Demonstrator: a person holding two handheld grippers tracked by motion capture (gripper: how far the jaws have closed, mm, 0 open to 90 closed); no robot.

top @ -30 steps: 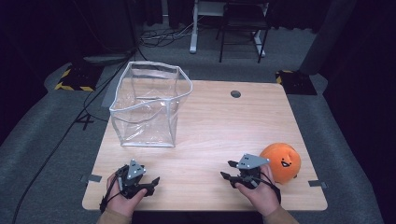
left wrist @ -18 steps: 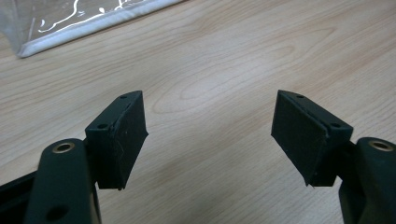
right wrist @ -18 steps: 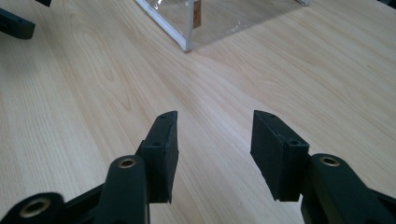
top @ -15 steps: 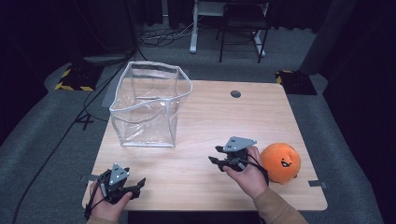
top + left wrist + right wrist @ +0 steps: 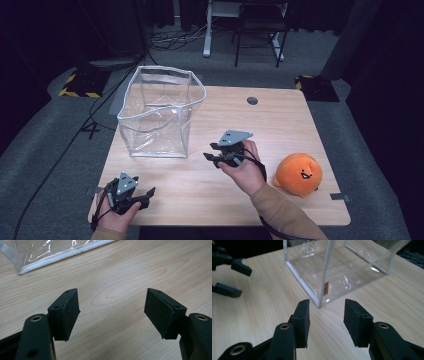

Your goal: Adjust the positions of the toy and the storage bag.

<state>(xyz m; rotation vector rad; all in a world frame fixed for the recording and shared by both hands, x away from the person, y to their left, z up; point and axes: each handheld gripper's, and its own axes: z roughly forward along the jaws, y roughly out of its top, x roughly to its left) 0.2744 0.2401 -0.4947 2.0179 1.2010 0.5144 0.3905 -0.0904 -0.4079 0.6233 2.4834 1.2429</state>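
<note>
Since the earlier frame, your right gripper (image 5: 214, 152) moved forward toward the clear plastic bag (image 5: 160, 112); your left gripper (image 5: 146, 196) stayed at the table's (image 5: 280, 120) near left corner. Both sets of fingers (image 5: 302, 315) stood open, holding nothing. The bag was empty. The orange plush toy (image 5: 299, 173) lay near the right edge.

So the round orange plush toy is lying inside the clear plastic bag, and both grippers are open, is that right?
Not quite. The round orange plush toy lies on the wooden table, apart from the clear plastic bag, as the high view shows. Both grippers are open.
</note>
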